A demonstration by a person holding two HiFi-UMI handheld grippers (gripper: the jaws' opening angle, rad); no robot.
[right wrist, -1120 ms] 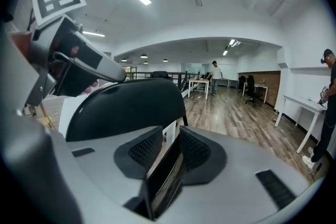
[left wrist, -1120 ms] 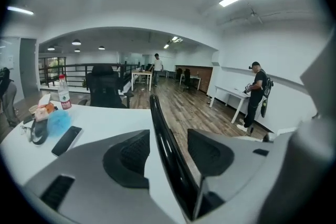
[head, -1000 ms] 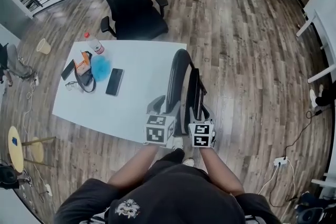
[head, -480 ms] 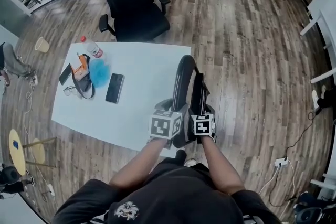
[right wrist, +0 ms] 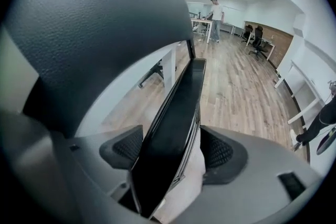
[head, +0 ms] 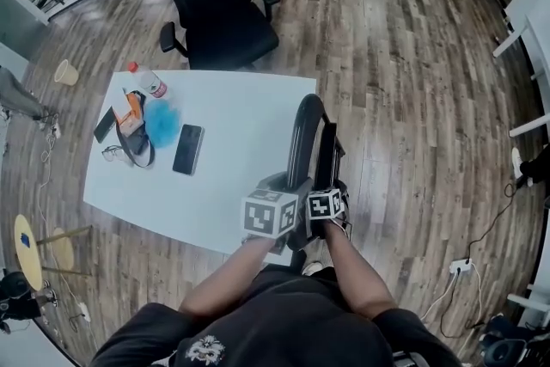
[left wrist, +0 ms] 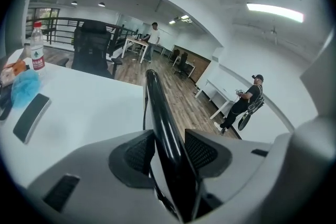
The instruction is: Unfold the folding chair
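left gripper closing tight on chair tube, right gripper opening, loosely straddling seat panel, chair standing folded at desk right edge

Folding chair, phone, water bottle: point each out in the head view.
folding chair (head: 297, 142), head view, on its curved black back tube
phone (head: 187, 149), head view, centre of its face
water bottle (head: 150, 83), head view, on its body

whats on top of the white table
At the white table's left end: a water bottle, a blue puff, an orange packet, glasses, a black strap, a black phone and a smaller dark slab. The folding chair covers its near right edge, so anything there is hidden.
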